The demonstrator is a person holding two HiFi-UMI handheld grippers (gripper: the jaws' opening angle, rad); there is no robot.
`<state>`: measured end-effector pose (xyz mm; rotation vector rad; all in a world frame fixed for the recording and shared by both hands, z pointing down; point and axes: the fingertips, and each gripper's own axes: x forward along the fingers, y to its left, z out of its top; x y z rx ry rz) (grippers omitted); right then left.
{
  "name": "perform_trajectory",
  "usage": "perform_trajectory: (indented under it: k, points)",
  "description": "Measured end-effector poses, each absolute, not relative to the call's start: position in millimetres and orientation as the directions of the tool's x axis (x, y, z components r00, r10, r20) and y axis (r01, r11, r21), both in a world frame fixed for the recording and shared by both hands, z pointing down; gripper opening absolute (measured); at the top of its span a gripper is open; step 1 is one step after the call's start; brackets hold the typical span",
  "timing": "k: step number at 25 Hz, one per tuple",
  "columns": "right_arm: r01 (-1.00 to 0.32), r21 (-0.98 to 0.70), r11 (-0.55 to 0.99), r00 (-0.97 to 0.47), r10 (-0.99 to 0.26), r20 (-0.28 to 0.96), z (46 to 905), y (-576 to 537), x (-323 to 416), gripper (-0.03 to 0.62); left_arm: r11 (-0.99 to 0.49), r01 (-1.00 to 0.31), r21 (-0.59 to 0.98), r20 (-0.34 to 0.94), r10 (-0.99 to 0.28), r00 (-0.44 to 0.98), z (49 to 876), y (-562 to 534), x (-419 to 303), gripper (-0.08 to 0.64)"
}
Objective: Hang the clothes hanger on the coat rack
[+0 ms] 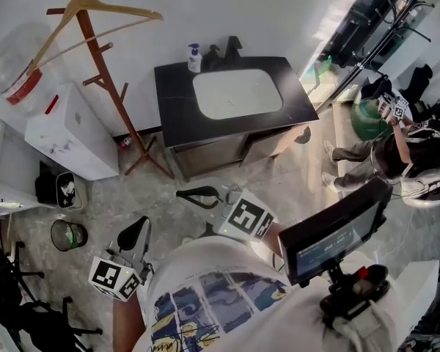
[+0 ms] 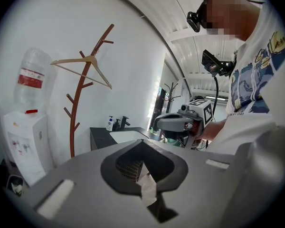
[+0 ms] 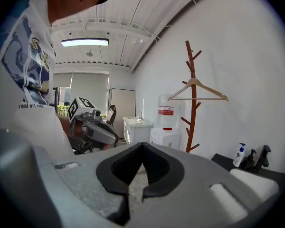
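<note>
Task looks done: the wooden clothes hanger (image 1: 117,8) hangs on a top peg of the coat rack (image 1: 108,75), well apart from the left gripper (image 1: 141,226) and right gripper (image 1: 182,194), both closed and empty.

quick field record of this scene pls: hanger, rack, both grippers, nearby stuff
hanger: wooden clothes hanger, hung near the top of the coat rack
coat rack: brown, branch-style, upright by the wall
left gripper: fingers together, empty
right gripper: fingers together, empty
nearby: water dispenser on one side of the rack, sink on the other
task state: hanger looks hung
</note>
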<state>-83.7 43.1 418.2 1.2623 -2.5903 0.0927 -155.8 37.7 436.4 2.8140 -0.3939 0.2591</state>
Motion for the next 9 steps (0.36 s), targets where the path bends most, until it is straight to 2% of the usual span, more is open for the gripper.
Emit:
perform_trajectory:
  k: [9]
  points:
    - [-0.778,0.049,0.626,-0.597,-0.762,0.251,417.0,40.4,-81.7,0.003,-0.922,-0.291,0.255,0.217,-0.239,0.947,435.8,35.7,-151.9,0.0]
